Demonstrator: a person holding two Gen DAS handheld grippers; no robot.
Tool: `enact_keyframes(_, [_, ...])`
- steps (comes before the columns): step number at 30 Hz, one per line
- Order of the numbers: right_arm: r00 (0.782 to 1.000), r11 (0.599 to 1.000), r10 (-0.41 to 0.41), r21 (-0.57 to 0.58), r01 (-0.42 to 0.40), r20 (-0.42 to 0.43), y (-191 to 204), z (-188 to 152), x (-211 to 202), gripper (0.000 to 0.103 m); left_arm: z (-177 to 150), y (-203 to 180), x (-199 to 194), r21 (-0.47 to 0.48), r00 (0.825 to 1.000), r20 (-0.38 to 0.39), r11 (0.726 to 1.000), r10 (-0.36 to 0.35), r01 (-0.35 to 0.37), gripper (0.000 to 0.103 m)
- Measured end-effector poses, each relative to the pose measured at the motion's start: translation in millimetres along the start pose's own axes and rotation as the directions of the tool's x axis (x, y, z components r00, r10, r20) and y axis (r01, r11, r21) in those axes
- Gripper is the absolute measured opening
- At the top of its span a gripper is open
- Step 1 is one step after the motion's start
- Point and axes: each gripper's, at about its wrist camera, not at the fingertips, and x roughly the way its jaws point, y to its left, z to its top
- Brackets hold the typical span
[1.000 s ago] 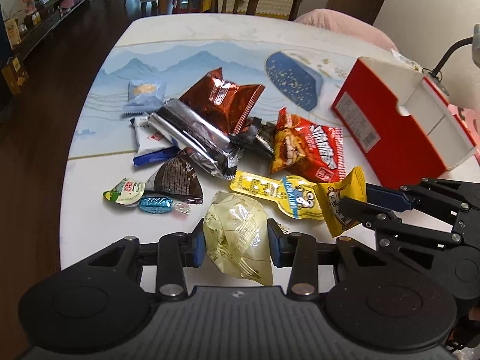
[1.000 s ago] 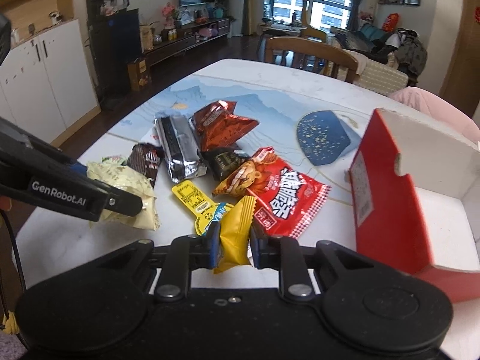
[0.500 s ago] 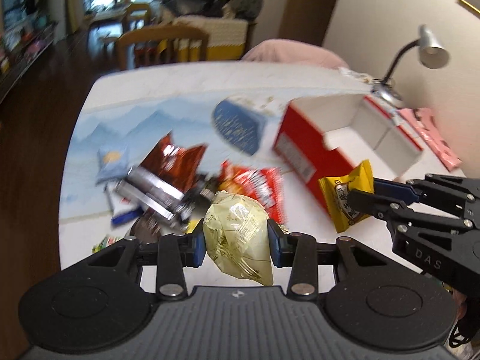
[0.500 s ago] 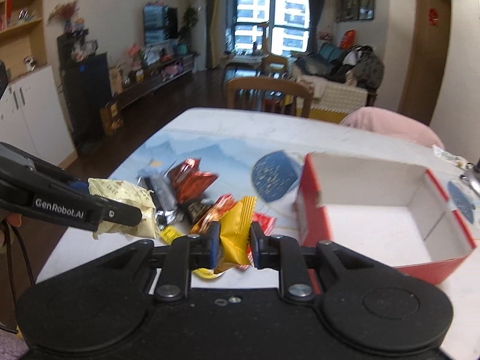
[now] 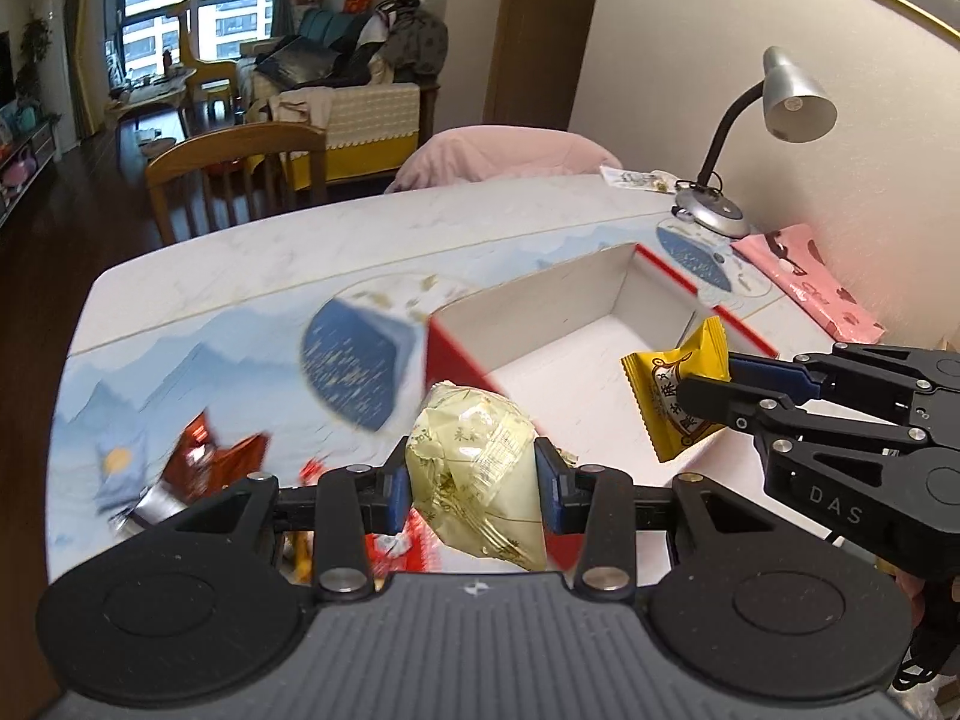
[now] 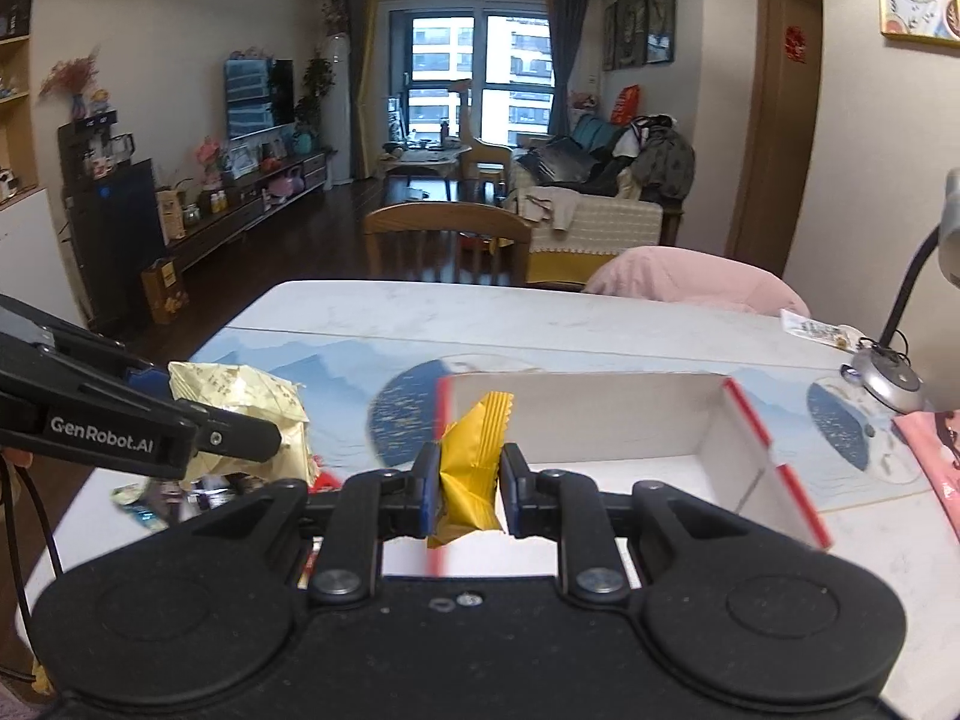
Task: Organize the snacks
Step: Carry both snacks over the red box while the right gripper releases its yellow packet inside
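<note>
My left gripper is shut on a pale yellow snack bag and holds it in the air at the near left corner of the open red box. My right gripper is shut on a small yellow packet, which hangs over the box's white inside. In the left wrist view the yellow packet sits above the box's right half. In the right wrist view the pale bag is left of the box. Other snacks lie blurred on the table at left.
A desk lamp stands at the table's far right corner. A pink packet lies right of the box. A wooden chair and a pink cushion are at the far edge. The table carries a blue mountain print.
Both grippers have lifted their snacks off the table and moved right, from beside the snack pile to over the red box. Both stay shut.
</note>
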Motion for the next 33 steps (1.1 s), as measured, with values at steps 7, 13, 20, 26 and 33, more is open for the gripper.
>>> enact_keyframes(7, [0.999,1.000,-0.007,0.025,0.008,-0.041,-58,-1,25,0.019,29,-40,48,0.006,0.999,-0.042,1.000,-0.009,0.009,0.039])
enact_keyframes(13, [0.994,0.998,0.013,0.063,-0.006,-0.107,-97,-10,52,0.020,44,-65,92,0.014,0.995,-0.098,1.000,0.006,-0.005,0.040])
enact_keyframes(20, [0.977,0.995,0.038,0.103,-0.016,-0.210,-124,-21,88,0.020,51,-83,144,0.013,0.981,-0.187,0.999,0.042,-0.041,0.040])
enact_keyframes(26, [0.953,0.995,0.062,0.096,-0.035,-0.296,-134,-33,112,0.019,48,-97,178,0.037,0.965,-0.254,0.997,0.068,-0.061,0.040])
enact_keyframes(33, [0.933,0.994,0.084,0.097,-0.053,-0.350,-138,-43,124,0.020,41,-105,206,0.050,0.943,-0.322,0.996,0.088,-0.076,0.040])
